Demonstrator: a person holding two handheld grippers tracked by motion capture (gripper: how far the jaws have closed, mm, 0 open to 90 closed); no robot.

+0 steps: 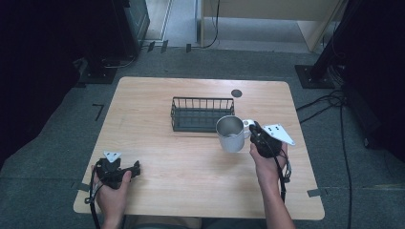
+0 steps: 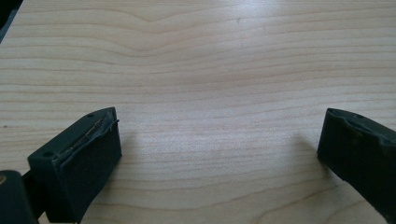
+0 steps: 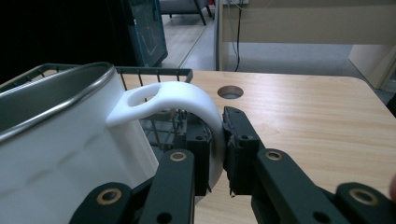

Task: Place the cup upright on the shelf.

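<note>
My right tool clamps the white mug by its handle beside the wire basket; left tool gapes over bare worktop.

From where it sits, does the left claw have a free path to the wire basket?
Probably yes. The left claw rests open at the table's near left, and bare tabletop lies between it and the basket. The mug, held by the right claw, sits off to the right.

The mug looks glossy white with a metal rim, the table smooth matt wood, the basket dark wire.
</note>
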